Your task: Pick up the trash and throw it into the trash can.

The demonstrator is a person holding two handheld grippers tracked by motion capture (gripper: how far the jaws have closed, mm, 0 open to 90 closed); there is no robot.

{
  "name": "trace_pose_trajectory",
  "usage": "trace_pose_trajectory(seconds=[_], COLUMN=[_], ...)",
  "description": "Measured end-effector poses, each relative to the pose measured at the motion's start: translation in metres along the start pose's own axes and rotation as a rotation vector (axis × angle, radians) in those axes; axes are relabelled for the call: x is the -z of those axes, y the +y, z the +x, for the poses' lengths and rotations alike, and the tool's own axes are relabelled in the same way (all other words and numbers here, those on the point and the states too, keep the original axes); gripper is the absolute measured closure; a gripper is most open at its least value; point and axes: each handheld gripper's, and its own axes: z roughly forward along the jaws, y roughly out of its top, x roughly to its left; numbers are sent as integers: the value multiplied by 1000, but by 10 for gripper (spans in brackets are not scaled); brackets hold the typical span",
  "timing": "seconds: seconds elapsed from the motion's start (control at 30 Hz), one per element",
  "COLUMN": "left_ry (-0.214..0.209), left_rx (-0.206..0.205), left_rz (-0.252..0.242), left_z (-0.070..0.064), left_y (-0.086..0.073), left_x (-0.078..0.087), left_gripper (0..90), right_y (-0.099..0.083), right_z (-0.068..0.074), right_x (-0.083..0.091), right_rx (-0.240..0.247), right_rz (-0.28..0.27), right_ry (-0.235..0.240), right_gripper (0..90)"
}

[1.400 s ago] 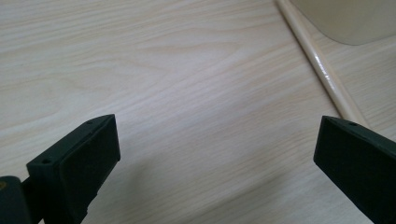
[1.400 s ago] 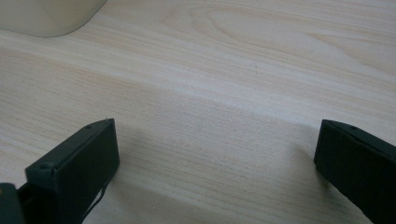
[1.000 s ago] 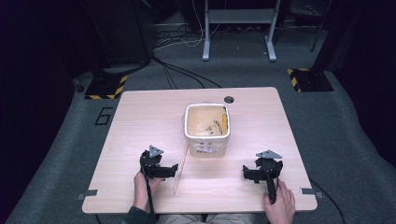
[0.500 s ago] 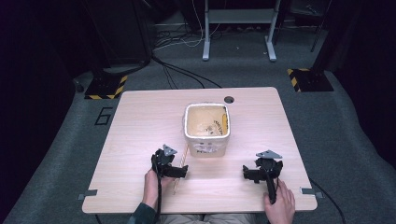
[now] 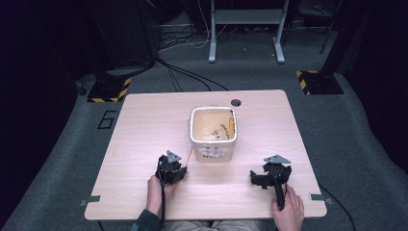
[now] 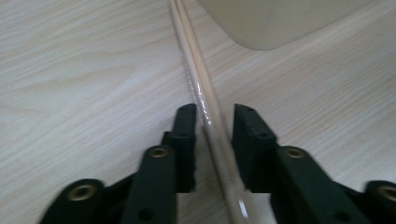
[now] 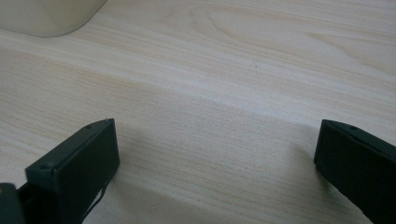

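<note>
We see the thin pale wooden chopsticks [image 6: 205, 105] lying between our left gripper's [image 6: 214, 116] parted jaws, ungrasped; right gripper [image 7: 215, 140] spread wide over bare table.

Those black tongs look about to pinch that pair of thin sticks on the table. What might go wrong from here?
1. In the left gripper view the wrapped chopsticks lie flat on the table between the left tongs; being so thin and low, they may slip out or roll as the jaws shut.
2. Their far end lies beside the white tub, so a crooked lift could knock it.
3. The right tongs sit open and apart, giving no support.
</note>
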Motion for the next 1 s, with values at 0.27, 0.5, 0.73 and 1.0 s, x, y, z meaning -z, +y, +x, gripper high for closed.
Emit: trace_pose_trajectory(seconds=[0.27,0.5,0.73,1.0], left_ry=[38,43,42,44], left_rx=[-8,-10,4,22], left_rz=[-24,-27,-57,-90], left_z=[4,7,14,20], left_y=[-3,-3,-1,1], left_x=[1,4,15,25], left_gripper=[795,795,795,795], right_y=[0,0,0,0], right_z=[0,0,0,0], right_x=[0,0,0,0], right_rx=[0,0,0,-1], right_rz=[0,0,0,0], right_ry=[0,2,0,2], right_gripper=[0,0,0,0])
